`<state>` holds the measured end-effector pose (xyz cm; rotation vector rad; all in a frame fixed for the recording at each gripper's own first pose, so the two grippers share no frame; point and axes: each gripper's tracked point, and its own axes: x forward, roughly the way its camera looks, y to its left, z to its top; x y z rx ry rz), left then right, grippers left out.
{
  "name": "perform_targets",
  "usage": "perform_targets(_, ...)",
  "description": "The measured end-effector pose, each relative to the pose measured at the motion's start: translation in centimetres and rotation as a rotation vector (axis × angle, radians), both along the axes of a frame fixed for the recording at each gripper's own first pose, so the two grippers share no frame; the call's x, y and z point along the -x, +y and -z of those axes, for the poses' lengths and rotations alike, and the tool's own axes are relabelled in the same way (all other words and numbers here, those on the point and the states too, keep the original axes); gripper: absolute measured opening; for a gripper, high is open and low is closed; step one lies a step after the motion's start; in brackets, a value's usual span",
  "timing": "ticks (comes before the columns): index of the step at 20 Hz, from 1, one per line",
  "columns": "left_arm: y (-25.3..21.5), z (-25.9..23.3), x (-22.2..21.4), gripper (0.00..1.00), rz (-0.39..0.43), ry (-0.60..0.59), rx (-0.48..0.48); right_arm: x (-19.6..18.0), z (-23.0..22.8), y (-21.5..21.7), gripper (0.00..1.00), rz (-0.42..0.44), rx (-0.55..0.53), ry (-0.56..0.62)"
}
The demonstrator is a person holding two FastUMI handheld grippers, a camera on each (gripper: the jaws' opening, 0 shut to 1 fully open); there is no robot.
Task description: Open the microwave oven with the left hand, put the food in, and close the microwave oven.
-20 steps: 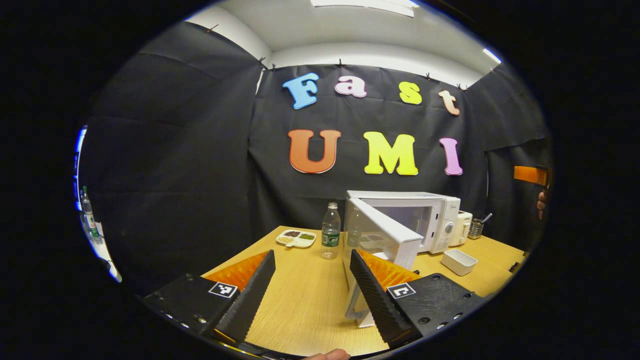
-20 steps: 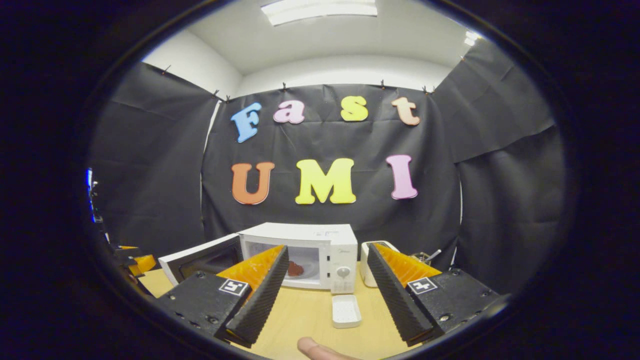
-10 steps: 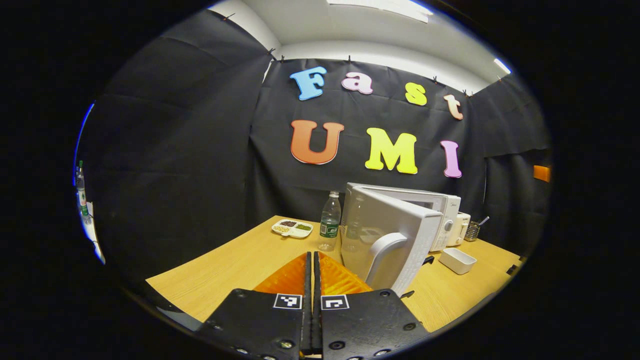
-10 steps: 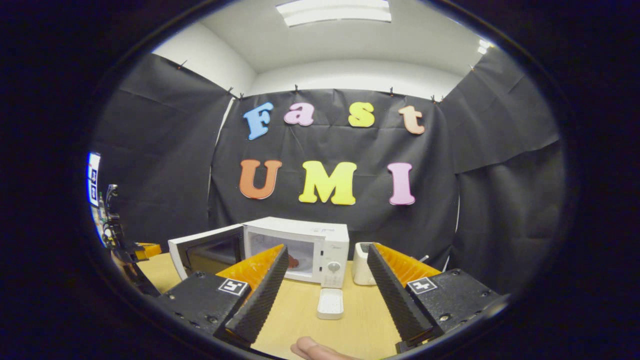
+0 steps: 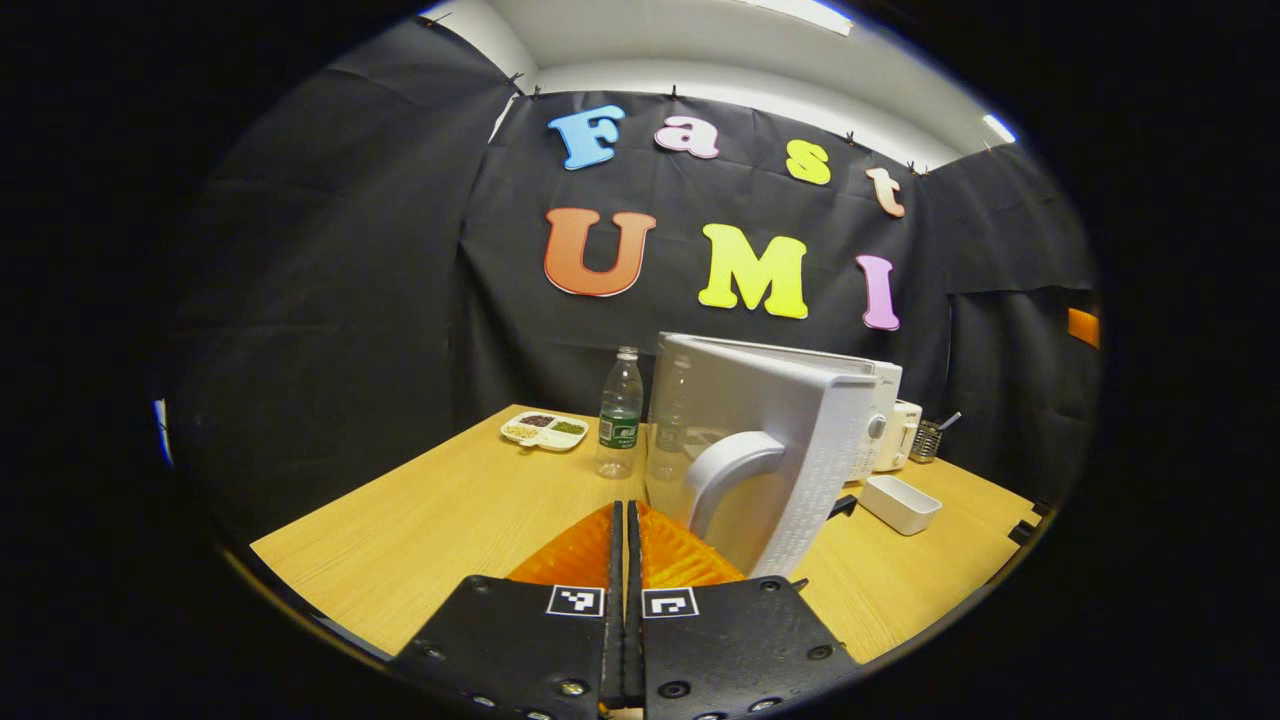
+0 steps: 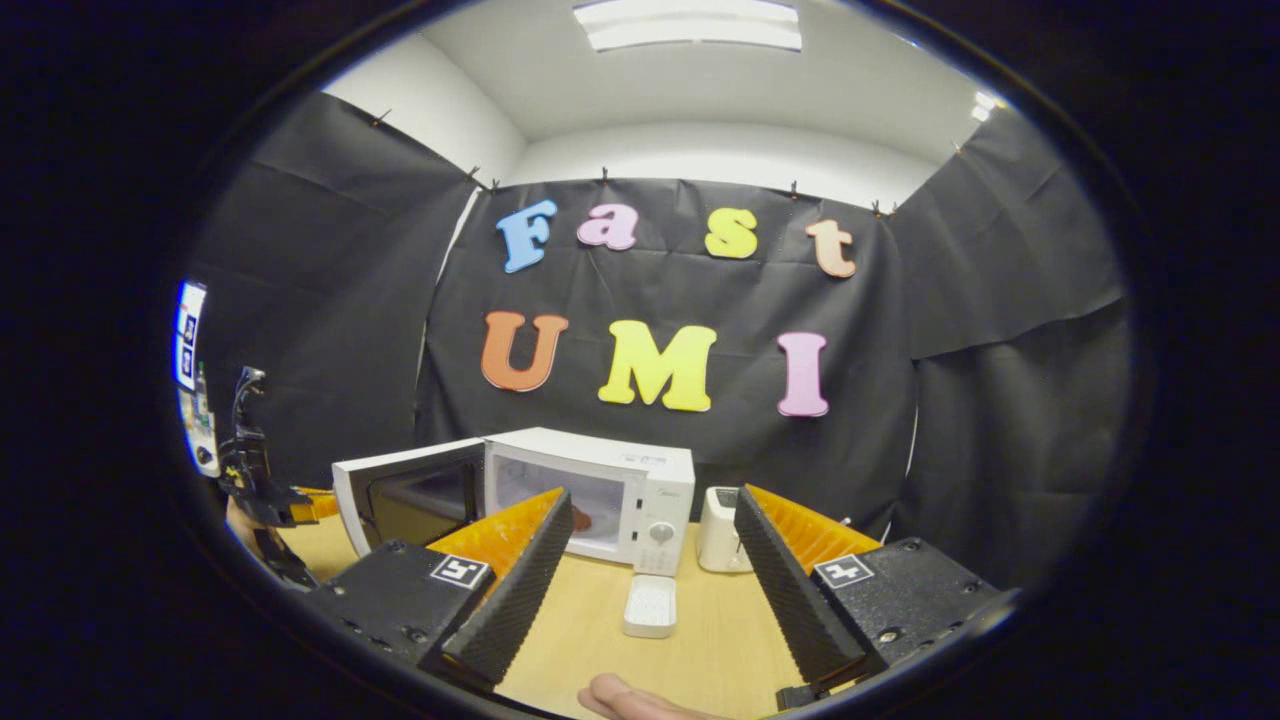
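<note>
The white microwave stands at the back of the table with its door swung open to the left. A dark reddish food item lies inside the cavity, partly hidden behind a finger of my right gripper. That gripper is open and empty, well back from the oven. In the left gripper view the door's outer face and its curved handle are close ahead to the right. My left gripper is shut on nothing, just left of the handle. Whether it touches the door I cannot tell.
A water bottle and a divided snack tray stand left of the door. A small white box lies in front of the oven, a white toaster and a utensil holder to its right. A thumb shows below.
My left gripper went from open to shut and moved round to the outer face of the door, closer to the handle. The right gripper drew back a little. The door stays open.
</note>
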<state>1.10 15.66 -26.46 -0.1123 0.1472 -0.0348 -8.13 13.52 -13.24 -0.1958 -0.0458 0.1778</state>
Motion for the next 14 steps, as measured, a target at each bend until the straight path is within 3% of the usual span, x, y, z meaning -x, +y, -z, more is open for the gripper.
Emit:
perform_targets(12, -8.7, 0.0, -1.9, 0.0, 0.145, -0.004, 0.011, -0.7, 1.2, -0.9, 0.95, 0.005, -0.013, 0.026)
perform_targets(13, -9.8, 0.0, -2.2, 0.0, 0.165, -0.005, 0.009, -0.7, 1.4, -1.0, 1.0, 0.004, -0.014, 0.032)
perform_targets(14, -11.0, 0.2, -2.4, 0.0, 0.183, -0.002, 0.003, -0.8, 1.5, -1.1, 0.95, 0.003, -0.014, 0.037)
